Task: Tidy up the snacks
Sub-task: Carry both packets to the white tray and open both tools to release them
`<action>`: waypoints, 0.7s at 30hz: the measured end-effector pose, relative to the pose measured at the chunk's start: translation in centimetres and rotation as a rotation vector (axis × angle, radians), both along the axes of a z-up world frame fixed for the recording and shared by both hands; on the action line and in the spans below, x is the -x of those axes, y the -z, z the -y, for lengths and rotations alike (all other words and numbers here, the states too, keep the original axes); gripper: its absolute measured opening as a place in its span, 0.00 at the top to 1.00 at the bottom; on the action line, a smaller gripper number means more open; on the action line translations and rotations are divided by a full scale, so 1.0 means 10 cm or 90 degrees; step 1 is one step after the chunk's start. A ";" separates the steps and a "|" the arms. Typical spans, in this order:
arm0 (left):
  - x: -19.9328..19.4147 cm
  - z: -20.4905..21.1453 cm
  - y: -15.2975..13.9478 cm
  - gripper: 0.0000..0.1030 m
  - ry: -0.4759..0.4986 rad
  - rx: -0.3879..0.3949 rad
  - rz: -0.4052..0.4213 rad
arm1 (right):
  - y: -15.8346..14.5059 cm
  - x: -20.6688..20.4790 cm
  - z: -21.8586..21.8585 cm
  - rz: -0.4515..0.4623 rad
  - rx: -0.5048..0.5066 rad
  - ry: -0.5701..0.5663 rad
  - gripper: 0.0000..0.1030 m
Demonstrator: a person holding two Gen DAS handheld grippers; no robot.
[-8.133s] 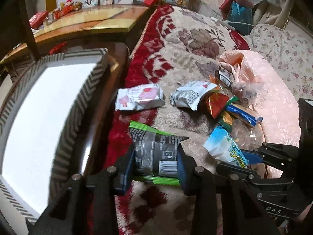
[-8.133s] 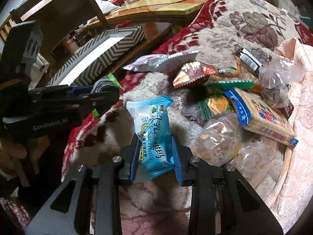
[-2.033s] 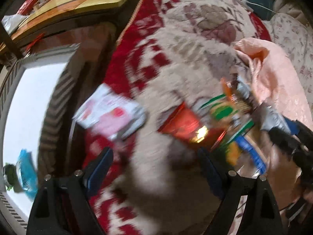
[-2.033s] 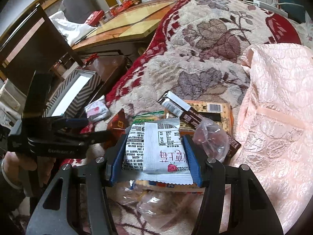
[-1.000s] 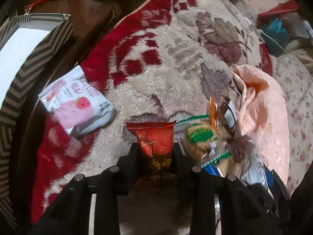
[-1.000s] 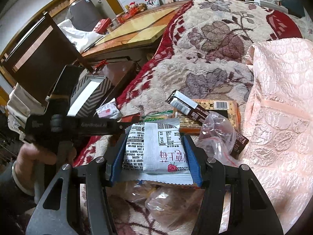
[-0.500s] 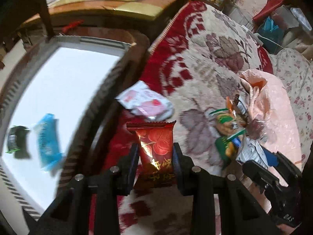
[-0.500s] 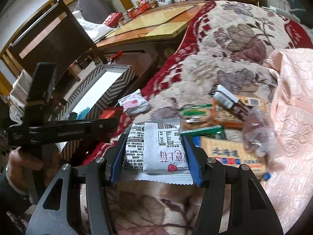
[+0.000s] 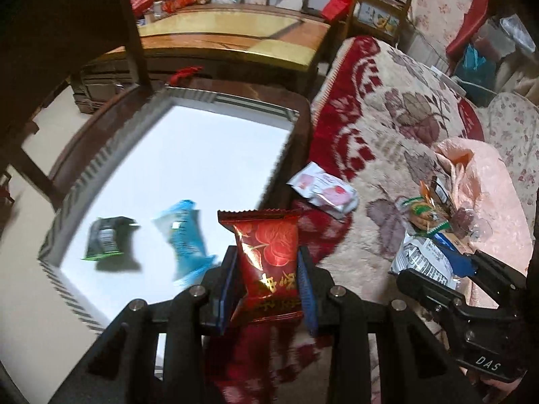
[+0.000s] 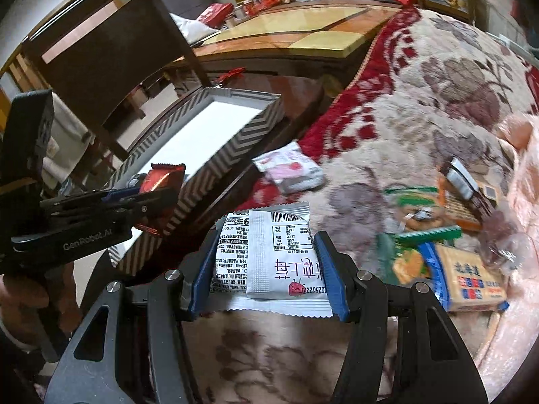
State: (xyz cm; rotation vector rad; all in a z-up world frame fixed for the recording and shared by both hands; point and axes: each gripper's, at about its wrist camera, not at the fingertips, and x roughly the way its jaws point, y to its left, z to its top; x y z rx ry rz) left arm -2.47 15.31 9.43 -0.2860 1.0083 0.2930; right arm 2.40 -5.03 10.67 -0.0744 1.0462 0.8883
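My left gripper point(image 9: 267, 284) is shut on a red snack packet point(image 9: 267, 256) and holds it over the near right rim of the zigzag-patterned box point(image 9: 101, 165). Inside the box lie a black-and-green packet point(image 9: 107, 235) and a light blue packet point(image 9: 183, 235). My right gripper point(image 10: 267, 269) is shut on a white snack packet point(image 10: 269, 252), above the blanket, right of the box point(image 10: 235, 128). The left gripper with the red packet point(image 10: 161, 178) also shows in the right wrist view. A pink-and-white packet point(image 9: 323, 193) lies on the blanket beside the box.
A pile of several snacks point(image 10: 448, 242) lies at the right on the floral blanket point(image 10: 421, 101), against a pink quilt point(image 9: 488, 181). The box sits on a dark wooden chair point(image 9: 84, 50). A wooden table point(image 9: 235, 40) stands behind.
My left gripper picked up the red packet from the blanket and carried it left to the box's rim. My right gripper moved left toward the box with the white packet.
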 end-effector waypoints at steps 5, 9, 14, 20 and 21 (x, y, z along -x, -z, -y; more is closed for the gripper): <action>0.13 -0.21 -0.04 0.65 -0.025 -0.008 0.008 | -0.03 0.08 -0.22 0.001 0.005 -0.025 0.46; 0.22 -0.38 -0.05 0.65 -0.049 -0.009 0.010 | -0.06 0.14 -0.40 0.007 0.012 -0.050 0.45; 0.32 -0.56 -0.05 0.65 -0.073 -0.011 0.013 | -0.11 0.20 -0.57 0.011 0.013 -0.068 0.46; 0.39 -0.74 -0.03 0.65 -0.097 -0.015 0.014 | -0.17 0.22 -0.79 0.022 0.018 -0.092 0.45; 0.40 -0.76 -0.03 0.65 -0.100 -0.015 0.013 | -0.18 0.23 -0.83 0.024 0.020 -0.097 0.46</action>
